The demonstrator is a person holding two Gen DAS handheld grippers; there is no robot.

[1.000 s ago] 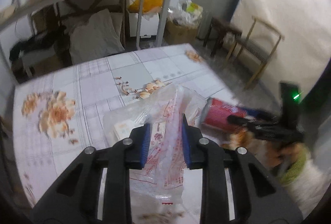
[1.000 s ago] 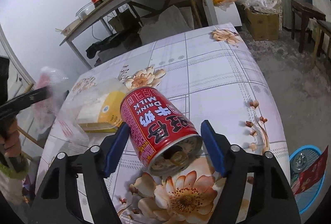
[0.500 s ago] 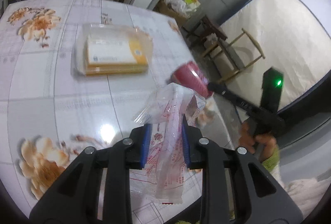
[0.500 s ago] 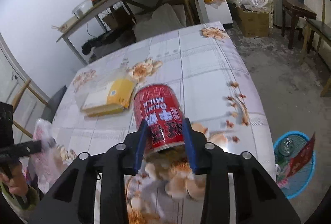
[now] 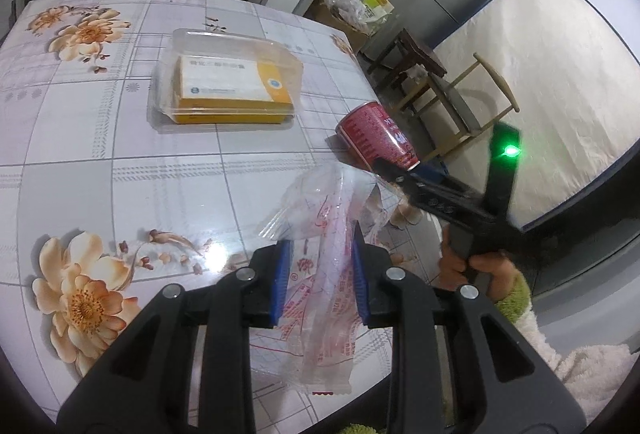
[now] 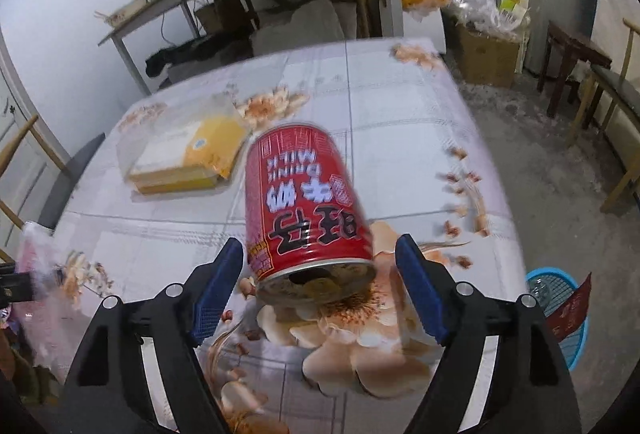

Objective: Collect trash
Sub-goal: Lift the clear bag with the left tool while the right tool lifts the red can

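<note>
On the floral desk (image 5: 120,161), a clear plastic box (image 5: 224,81) with a yellow-and-white carton inside lies toward the far left. The left hand-held gripper (image 5: 320,280) has its blue pads pressed on a crumpled clear wrapper (image 5: 328,234) with red print, held above the desk's near edge. To the right, a red drink can (image 6: 304,205) lies between the fingers of the right hand-held gripper (image 6: 320,286), whose jaws have just been opening and now stand wide, pads off the can. A blue basket (image 6: 568,318) sits on the floor at far right.
</note>
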